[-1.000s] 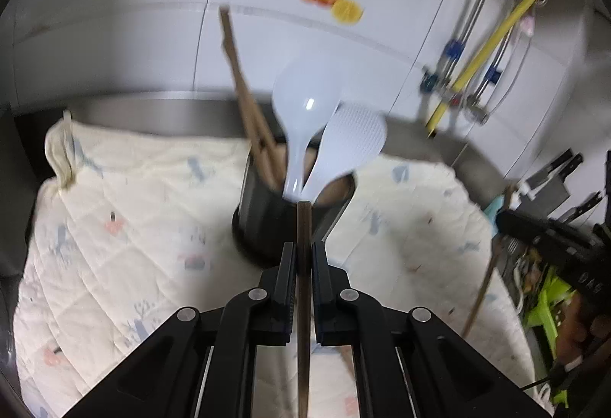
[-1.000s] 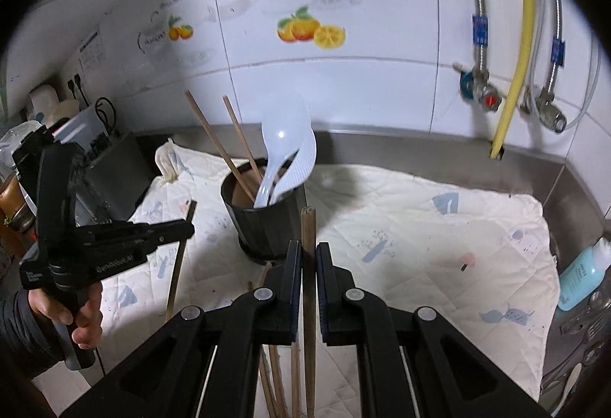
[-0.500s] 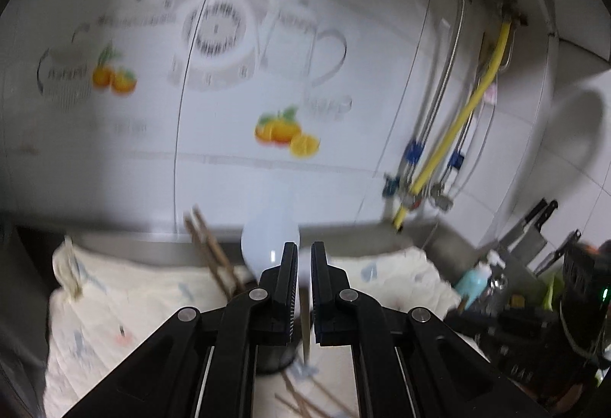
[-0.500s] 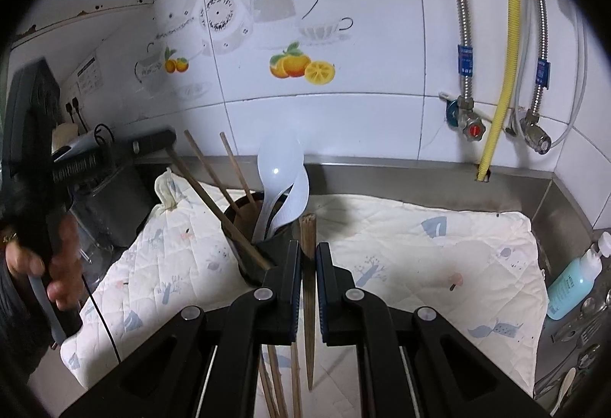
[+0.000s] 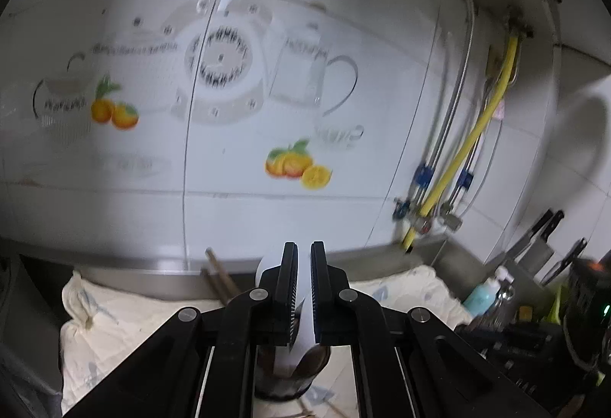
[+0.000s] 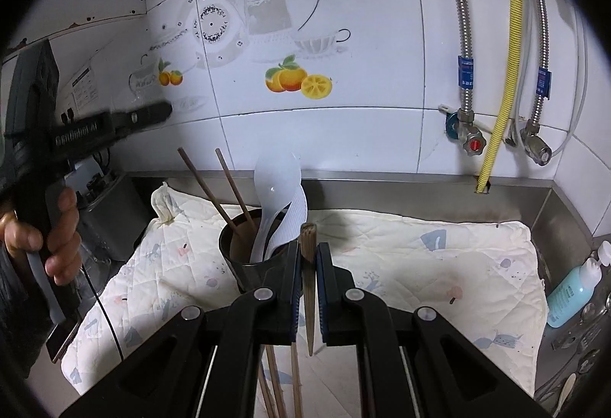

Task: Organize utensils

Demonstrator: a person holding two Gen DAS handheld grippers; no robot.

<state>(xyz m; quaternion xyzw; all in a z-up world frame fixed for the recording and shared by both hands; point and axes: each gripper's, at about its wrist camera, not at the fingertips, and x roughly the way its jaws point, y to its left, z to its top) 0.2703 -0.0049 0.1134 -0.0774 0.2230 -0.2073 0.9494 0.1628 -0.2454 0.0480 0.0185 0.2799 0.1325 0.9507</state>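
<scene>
A dark cup (image 6: 244, 265) stands on the quilted cloth (image 6: 420, 265). It holds two wooden chopsticks (image 6: 206, 189), a white spoon (image 6: 275, 185) and a white rice paddle (image 6: 296, 215). My right gripper (image 6: 306, 246) hovers just in front of the cup, shut on an upright chopstick (image 6: 307, 288) with its thick end up. My left gripper (image 5: 303, 250) is raised above the cup (image 5: 290, 380), its jaws shut with no chopstick showing between them. In the right wrist view the left gripper (image 6: 164, 109) hangs high at the left. Loose chopsticks (image 6: 294, 380) lie on the cloth below.
A person's hand (image 6: 57, 227) grips the left tool. A tiled wall with steel pipes and a yellow hose (image 6: 496, 112) closes the back. A blue bottle (image 6: 573, 288) and cutlery (image 6: 580, 326) sit at the right edge, and knives (image 5: 534, 242) stand there too. A metal box (image 6: 110, 219) is at the left.
My left gripper has risen from cup level to well above it, and the chopstick it held no longer shows between its jaws. My right gripper has stayed put, shut on its chopstick.
</scene>
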